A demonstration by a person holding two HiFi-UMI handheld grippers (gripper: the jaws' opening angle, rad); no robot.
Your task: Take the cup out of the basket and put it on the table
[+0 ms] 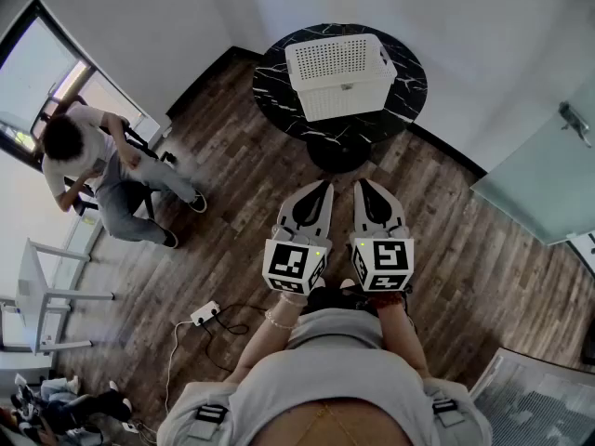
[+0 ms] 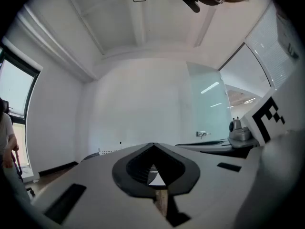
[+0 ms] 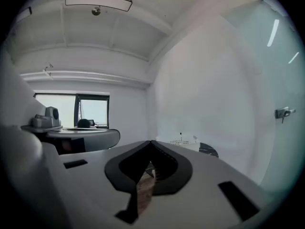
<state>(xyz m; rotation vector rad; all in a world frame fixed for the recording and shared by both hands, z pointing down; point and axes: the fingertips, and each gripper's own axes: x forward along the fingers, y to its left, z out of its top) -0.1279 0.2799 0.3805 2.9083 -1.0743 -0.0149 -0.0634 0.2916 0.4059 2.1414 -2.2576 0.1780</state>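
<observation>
On the round black marble table (image 1: pixel 277 93) stands the white perforated plastic basket (image 1: pixel 346 100), near its far edge. I cannot make out the cup from my feeds; the basket's walls hide whatever is inside. Well short of the table, over the wooden floor (image 1: pixel 232 216), I hold the left gripper (image 1: pixel 325 187) and right gripper (image 1: pixel 361 185) side by side, both clenched tip to tip on nothing. Left of the table, a person (image 1: pixel 104 170) sits on a chair.

Whatever sits inside the basket (image 1: pixel 339 72) is too small to tell — and in both gripper views all but its top rim hides behind the jaws.
</observation>
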